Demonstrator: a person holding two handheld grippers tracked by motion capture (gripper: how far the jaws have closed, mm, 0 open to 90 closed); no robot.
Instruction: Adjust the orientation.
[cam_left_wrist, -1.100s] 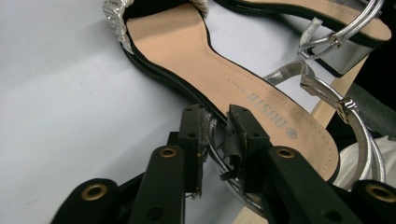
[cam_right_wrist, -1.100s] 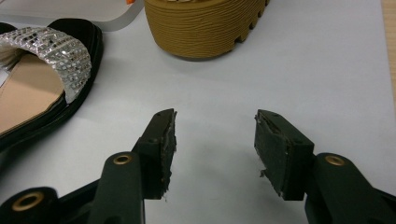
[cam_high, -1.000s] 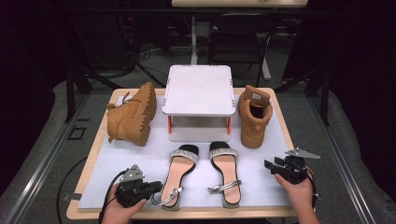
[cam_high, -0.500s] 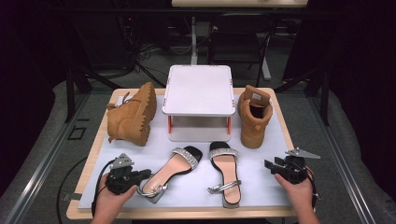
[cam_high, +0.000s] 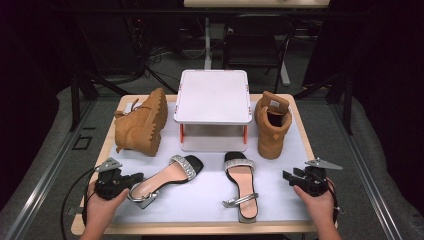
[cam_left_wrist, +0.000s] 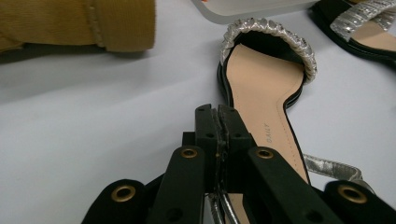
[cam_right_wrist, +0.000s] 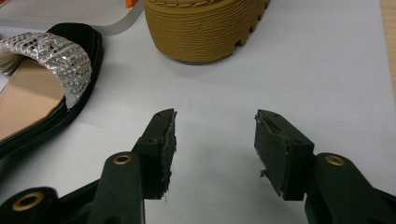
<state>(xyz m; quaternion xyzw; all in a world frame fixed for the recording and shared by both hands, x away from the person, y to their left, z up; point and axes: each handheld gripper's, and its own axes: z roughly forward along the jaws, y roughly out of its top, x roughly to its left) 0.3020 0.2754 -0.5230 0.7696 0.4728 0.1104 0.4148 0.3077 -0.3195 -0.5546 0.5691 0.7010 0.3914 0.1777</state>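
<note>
Left gripper (cam_high: 131, 181): at 7 o'clock on the surface (cam_high: 200, 205), fingers clamped on the silver heel strap of the left sandal (cam_high: 165, 177).
Left sandal: lies slanted, toe toward 1 o'clock, heel at the fingers.
Right gripper (cam_high: 290, 176): at 4 o'clock, fingers apart with bare surface between them.
Right sandal (cam_high: 241, 185): flat, toe toward 12, between the two grippers.
Boots: one on its side (cam_high: 142, 125) at 10 o'clock, one upright (cam_high: 272, 125) at 2.
White stand (cam_high: 212, 97): between the boots.
</note>
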